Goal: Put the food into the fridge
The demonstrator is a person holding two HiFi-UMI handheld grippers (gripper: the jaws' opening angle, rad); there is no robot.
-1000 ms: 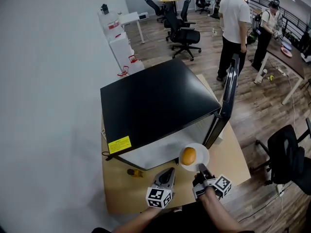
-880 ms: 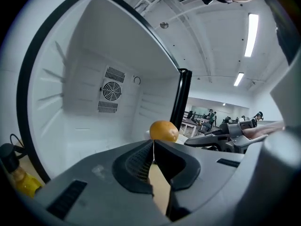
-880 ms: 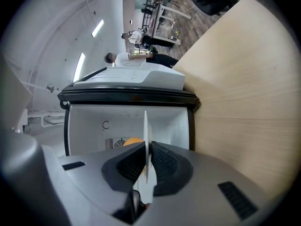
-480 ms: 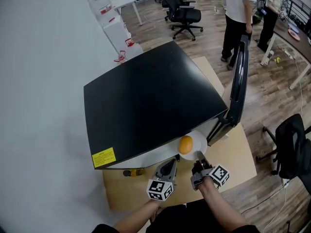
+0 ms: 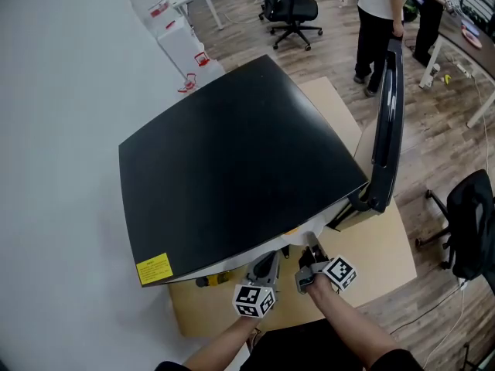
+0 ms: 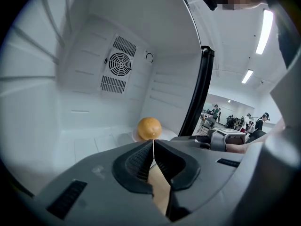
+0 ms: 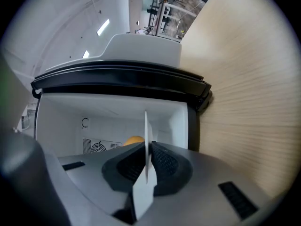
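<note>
The black-topped fridge (image 5: 232,153) stands on a wooden table (image 5: 379,246) with its door (image 5: 387,122) swung open to the right. My right gripper (image 5: 309,257) is shut on the rim of a white plate (image 7: 146,126), seen edge-on between its pads. On the plate lies an orange (image 6: 149,128), inside the white fridge compartment, in front of the fan vent (image 6: 117,65). In the head view the fridge top hides nearly all of the plate and the orange. My left gripper (image 5: 267,265) sits just left of the right one, shut on nothing, at the fridge's mouth.
A small yellow object (image 5: 213,280) lies on the table under the fridge's front left. People (image 5: 379,14) stand beyond the door. Office chairs (image 5: 290,6) are further back and a black chair (image 5: 476,222) stands at the right.
Both grippers have moved forward and down toward the fridge opening. The plate with the orange has gone in under the fridge top, so the head view barely shows it.
</note>
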